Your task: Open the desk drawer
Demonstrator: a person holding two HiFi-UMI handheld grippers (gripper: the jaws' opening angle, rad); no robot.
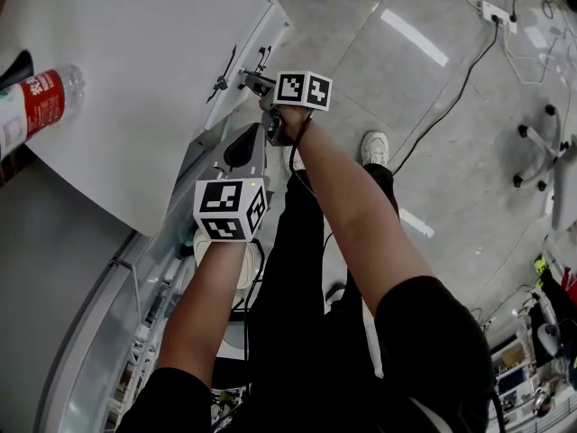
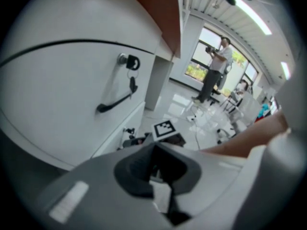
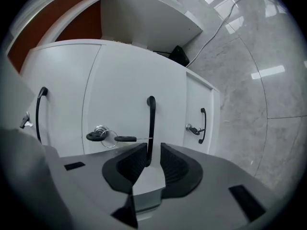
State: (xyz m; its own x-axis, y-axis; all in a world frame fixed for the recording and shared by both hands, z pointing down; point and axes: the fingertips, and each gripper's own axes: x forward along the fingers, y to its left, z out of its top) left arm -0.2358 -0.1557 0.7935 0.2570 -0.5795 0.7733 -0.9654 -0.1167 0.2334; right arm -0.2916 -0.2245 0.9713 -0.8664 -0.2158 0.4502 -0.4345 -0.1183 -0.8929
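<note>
Cabinet front: the drawer [image 3: 124,90] under the desk is shut. Its white face sits level with the neighbouring drawers [image 3: 194,104] on either side. A black bar handle [image 3: 151,121] runs along the face, in full sight in the right gripper view.
Right hand: the right gripper [image 3: 153,150] is at that handle with its claw released. The jaws are parted and the near end of the bar stands between the pads. A sliver of white face shows beside the bar, and nothing squeezes it.
Left hand: the left gripper [image 2: 153,153] is off the cabinet. In the head view it is nearer the person, just beside the right forearm. Its claw is clenched, the pads drawn together with nothing between them.
Lock: a key [image 3: 125,139] sticks out of the lock [image 3: 99,131] just beside the handle, with a ring hanging at the lock end. The key's tip points at the bar.
Desktop: the white desktop [image 1: 153,43] fills the upper left of the head view. A red-labelled bottle [image 1: 41,97] is at the picture's left edge.
Floor: glossy grey tiles [image 1: 433,152] spread out to the right. A dark cable [image 1: 451,88] runs up to a power strip [image 1: 498,14]. One pale shoe [image 1: 374,145] shows just past the right forearm.
Far end: in the left gripper view, a person [image 2: 214,68] stands by bright windows, well apart from the desk, arms raised.
</note>
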